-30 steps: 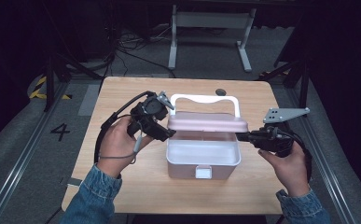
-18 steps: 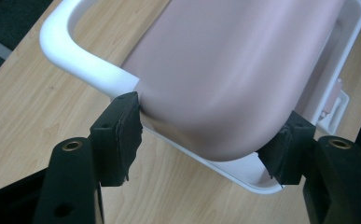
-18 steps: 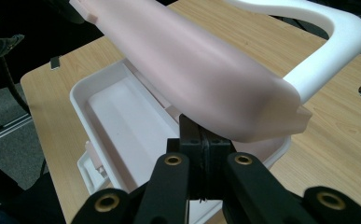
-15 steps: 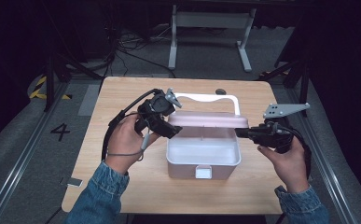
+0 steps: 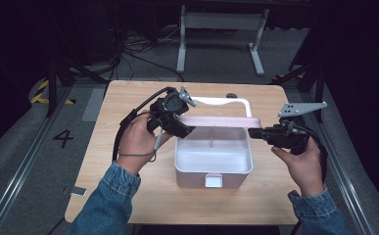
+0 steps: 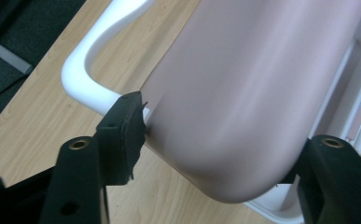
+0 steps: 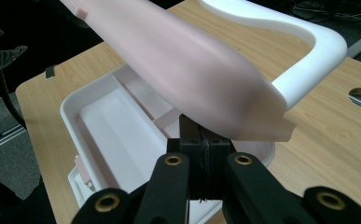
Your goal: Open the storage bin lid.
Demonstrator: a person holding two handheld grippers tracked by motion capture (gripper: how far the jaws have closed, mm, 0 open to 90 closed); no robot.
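Observation:
A white storage box (image 5: pixel 214 174) stands open mid-table, its dividers (image 7: pixel 145 100) showing inside. Its pink lid (image 5: pixel 216 121) is raised along the back edge, and the white handle (image 5: pixel 226 101) lies behind it. My left gripper (image 5: pixel 184 129) straddles the lid's left end (image 6: pixel 253 93). Its jaws have just been closing and the pads (image 6: pixel 131 121) touch the lid's edges. My right gripper (image 5: pixel 252 132) is shut, with its tips (image 7: pixel 201 135) at the box's right rim under the lid (image 7: pixel 183 65). I cannot tell whether they pinch the rim.
The box's front latch (image 5: pixel 213 181) faces the person. A round cable hole (image 5: pixel 231 95) sits in the tabletop behind the handle. Beyond the table stands a metal frame (image 5: pixel 221 29). Bare wood lies left of and in front of the box.
The left gripper has shifted slightly right, onto the lid's end. The pink lid shows as a narrower band from above. The right hand has stayed where it was.

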